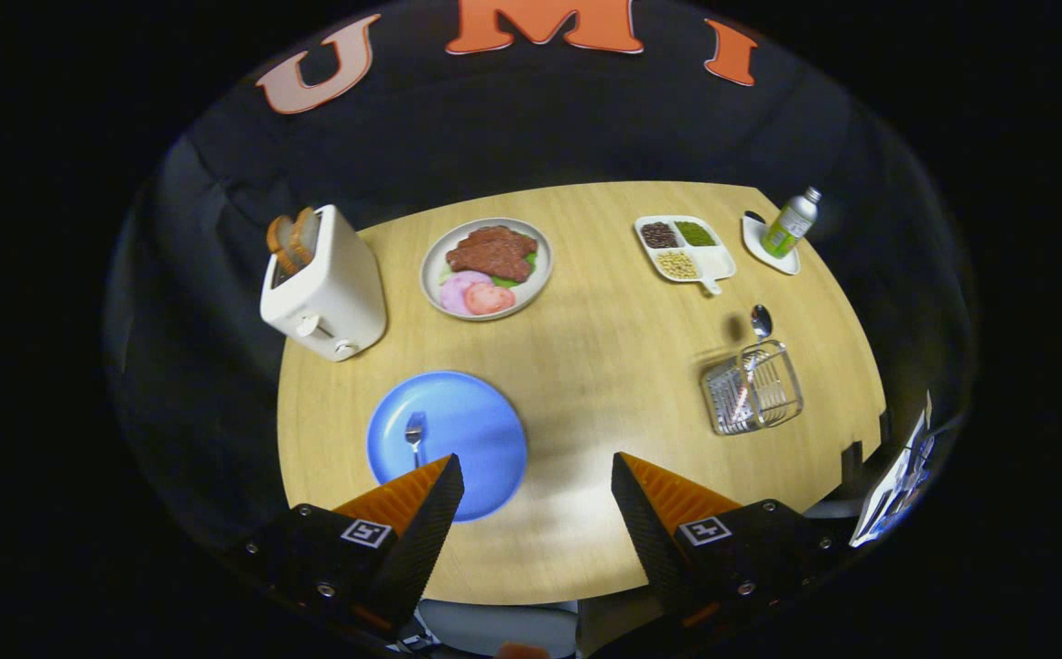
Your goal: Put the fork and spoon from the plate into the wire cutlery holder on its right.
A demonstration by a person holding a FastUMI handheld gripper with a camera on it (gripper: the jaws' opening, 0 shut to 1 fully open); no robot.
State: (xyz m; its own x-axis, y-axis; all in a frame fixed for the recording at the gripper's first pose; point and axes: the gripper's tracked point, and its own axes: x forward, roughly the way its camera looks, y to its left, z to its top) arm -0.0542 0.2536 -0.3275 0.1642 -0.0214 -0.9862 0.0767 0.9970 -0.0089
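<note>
fork [415, 436], a small shiny metal one as far as the warped view lets me judge, lies on the round blue plastic plate [476, 426] with its head pointing away and its handle running toward the left finger, so it is ready to be taken by the handle. the hand-held gripper [537, 476] hangs above the near edge of the round pale wooden counter [604, 339] with its fingers spread wide and nothing between them; the left finger overlaps the plate's near rim. the silver wire cutlery holder [753, 391], an open basket of thin bars, stands well to the right of the plate, and the polished metal spoon [760, 322] already stands upright in it, bowl up, leaning on the far rim, so half the job looks done. beyond, a white glossy toaster [325, 288] holds two brown slices, a grey plate [486, 268] carries meat and vegetable slices, a white divided tray [685, 249] holds beans, and a green bottle [791, 222] rests on a white dish.
</note>
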